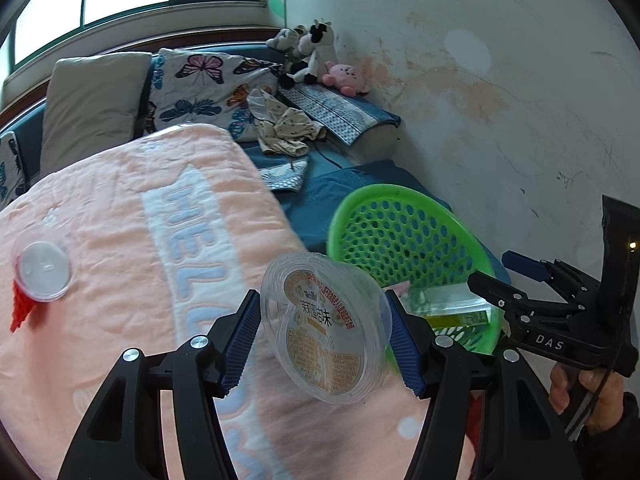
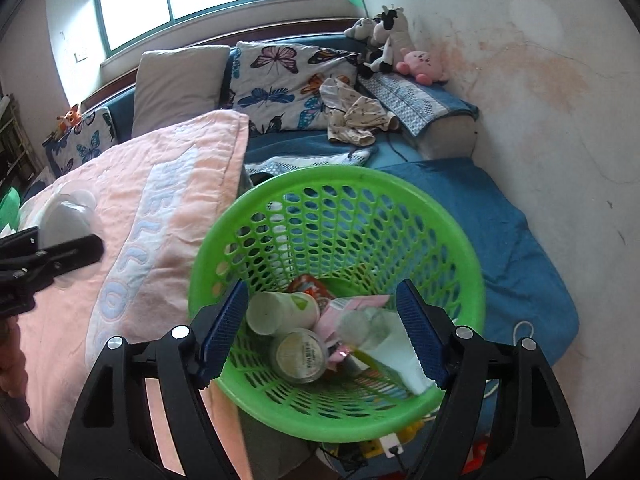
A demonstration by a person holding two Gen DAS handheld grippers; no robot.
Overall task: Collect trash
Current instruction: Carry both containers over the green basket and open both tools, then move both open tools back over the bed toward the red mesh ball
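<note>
My left gripper (image 1: 324,340) is shut on a clear plastic cup (image 1: 326,326) with an orange printed lid, held above the pink blanket (image 1: 120,280), just left of the green basket (image 1: 400,232). My right gripper (image 2: 320,332) is open and empty above the green basket (image 2: 440,248), which holds a paper cup (image 2: 280,310), a round lidded cup (image 2: 300,354), pink wrappers and a clear wrapper. The right gripper also shows in the left wrist view (image 1: 496,280), beyond the basket. A second clear cup (image 1: 42,270) with a red piece under it lies on the blanket at the left.
A bed with blue sheet (image 2: 500,240), butterfly pillows (image 2: 288,80), crumpled clothes (image 2: 356,120) and plush toys (image 2: 392,44) lies behind. A stained white wall (image 2: 540,100) runs along the right. Cables and a plug (image 2: 392,446) lie below the basket.
</note>
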